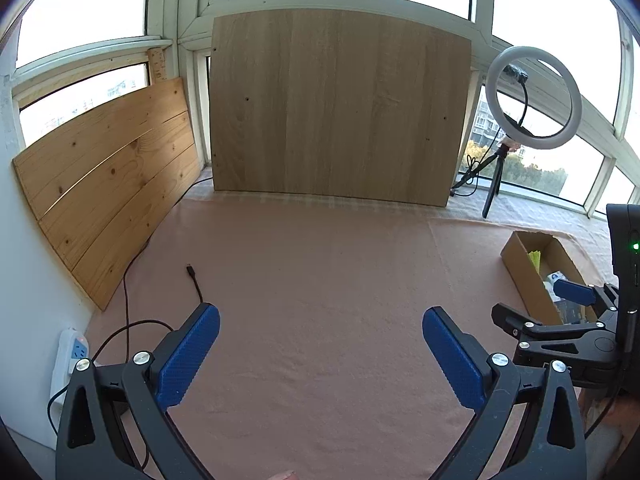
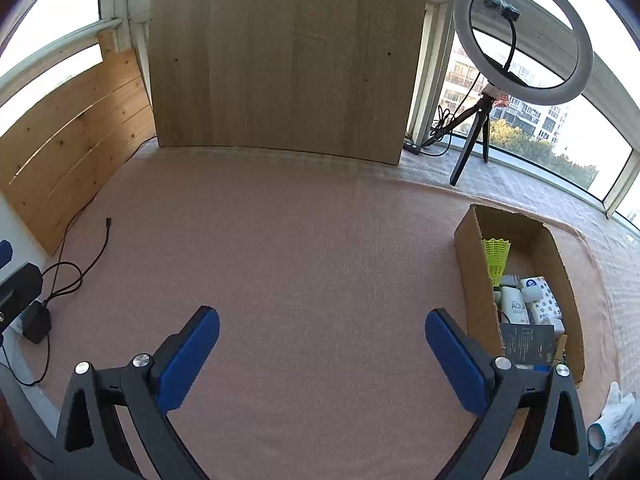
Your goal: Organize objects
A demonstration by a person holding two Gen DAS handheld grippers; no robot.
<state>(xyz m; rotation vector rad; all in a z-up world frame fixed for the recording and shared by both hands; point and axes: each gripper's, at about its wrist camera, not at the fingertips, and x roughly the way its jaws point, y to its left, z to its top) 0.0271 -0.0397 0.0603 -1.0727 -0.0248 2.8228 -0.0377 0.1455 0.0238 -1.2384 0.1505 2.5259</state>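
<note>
While both grippers hang above the pink cloth [image 2: 320, 248] that covers the table, neither holds anything. The left gripper [image 1: 320, 356] has its blue-padded fingers [image 1: 188, 356] spread wide apart over bare cloth near the table's front edge. The right gripper [image 2: 322, 356] has its fingers [image 2: 186, 358] just as wide apart, its right finger close beside the near end of the cardboard box [image 2: 472, 280].

That open box lies along the table's right edge, lengthwise from front to back. Inside it, a yellow-green plastic shuttlecock [image 2: 496, 258] leans against the left wall toward the far end. Nearer the front lie a white tube marked AQUA [image 2: 514, 306], a white packet with blue dots and stars [image 2: 542, 294], and a dark grey card with small print [image 2: 528, 344]; these are crowded together and touching. In the left wrist view the same box [image 1: 520, 276] shows at the right, partly behind the right gripper [image 1: 536, 308].

At the table's back edge a pale wooden board [image 2: 280, 56] stands upright; a pine plank panel [image 1: 108, 184] leans along the left edge. A ring light on a small tripod [image 2: 524, 40] stands at the back right corner. A dark cable with a plug end [image 1: 192, 276] trails over the cloth from the left edge, where a white power strip [image 1: 70, 356] lies. A white work glove [image 2: 614, 416] lies at the front right corner.
</note>
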